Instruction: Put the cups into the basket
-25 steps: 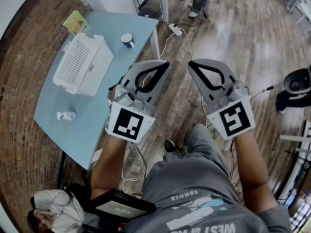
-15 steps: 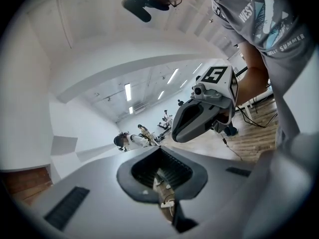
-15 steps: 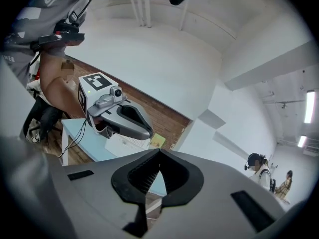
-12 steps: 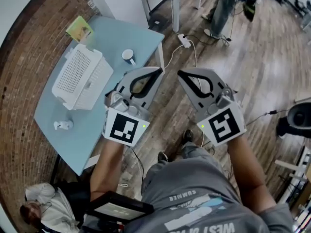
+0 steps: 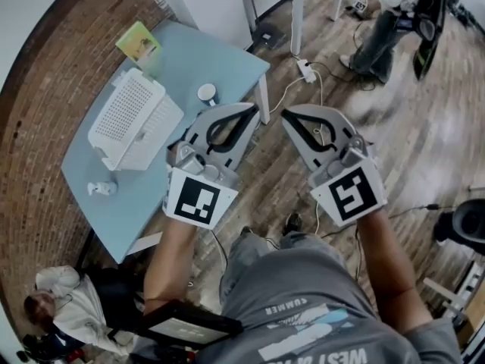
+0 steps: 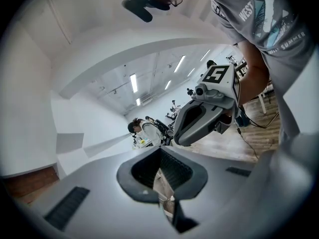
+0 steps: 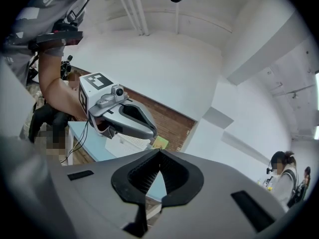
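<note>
A white-and-blue cup [image 5: 207, 92] stands near the right edge of the light blue table [image 5: 189, 59]. A second small white cup [image 5: 101, 189] lies on its side at the table's near left. Between them sits the white perforated basket [image 5: 136, 127], also seen past my jaws in the right gripper view [image 7: 132, 142]. My left gripper [image 5: 255, 107] hovers just right of the table's edge, shut and empty. My right gripper [image 5: 284, 113] is beside it over the wooden floor, shut and empty. Each gripper shows in the other's view: the right one [image 6: 204, 116] and the left one [image 7: 124, 118].
A green book [image 5: 139, 42] lies at the table's far corner. A power strip [image 5: 307, 70] with cables lies on the floor beyond the grippers. A white table's legs [image 5: 295, 21] stand behind. One person [image 5: 57, 309] sits low at bottom left; another [image 5: 386, 21] stands at top right.
Both grippers have swung together toward the table, and the standing cup now lies closer to the left gripper's tip. The jaws stayed shut.
</note>
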Demonstrator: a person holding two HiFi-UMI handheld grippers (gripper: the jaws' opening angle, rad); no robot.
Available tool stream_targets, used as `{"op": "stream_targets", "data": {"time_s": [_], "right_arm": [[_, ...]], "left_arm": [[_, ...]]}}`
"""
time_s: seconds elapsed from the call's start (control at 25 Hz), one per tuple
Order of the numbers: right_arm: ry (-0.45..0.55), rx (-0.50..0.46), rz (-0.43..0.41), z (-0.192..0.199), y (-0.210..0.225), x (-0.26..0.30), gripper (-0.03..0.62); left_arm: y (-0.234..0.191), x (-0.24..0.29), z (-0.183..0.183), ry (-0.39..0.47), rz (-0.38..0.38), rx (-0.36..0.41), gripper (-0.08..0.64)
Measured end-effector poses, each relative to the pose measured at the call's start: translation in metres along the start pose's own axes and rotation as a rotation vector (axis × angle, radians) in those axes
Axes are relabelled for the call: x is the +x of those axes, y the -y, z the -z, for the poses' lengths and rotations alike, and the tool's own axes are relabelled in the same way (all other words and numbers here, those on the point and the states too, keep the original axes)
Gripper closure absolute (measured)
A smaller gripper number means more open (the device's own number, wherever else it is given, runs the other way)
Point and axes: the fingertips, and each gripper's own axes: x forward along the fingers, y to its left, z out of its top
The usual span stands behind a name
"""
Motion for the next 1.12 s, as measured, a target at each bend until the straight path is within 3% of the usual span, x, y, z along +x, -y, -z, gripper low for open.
{"op": "stream_targets", "data": {"time_s": [0.28,0.48,0.64,0.8,1.12], "right_arm": [[-0.008,-0.005,-0.029,-0.005,-0.002,0.025,0.581],[-0.037,0.013,-0.008,-0.001,-0.01,0.063,0.58],[-0.097,0.037,0.017,0.003,-0.013,0.1,0.58],[-0.129,0.035,0.038,-0.008,-0.021,0.139,0.581],[-0.165,0.024,0.096,-0.021,-0.022,0.184,0.581]], "left_arm": [[-0.023,-0.009,0.012,-0.003,-0.023,-0.005,0.56],[-0.046,-0.03,0.046,0.026,-0.03,-0.045,0.56],[-0.062,-0.046,0.083,0.023,0.012,-0.097,0.56],[-0.089,-0.062,0.11,0.045,0.041,-0.101,0.56],[-0.136,-0.08,0.133,0.116,0.053,-0.107,0.56]]}}
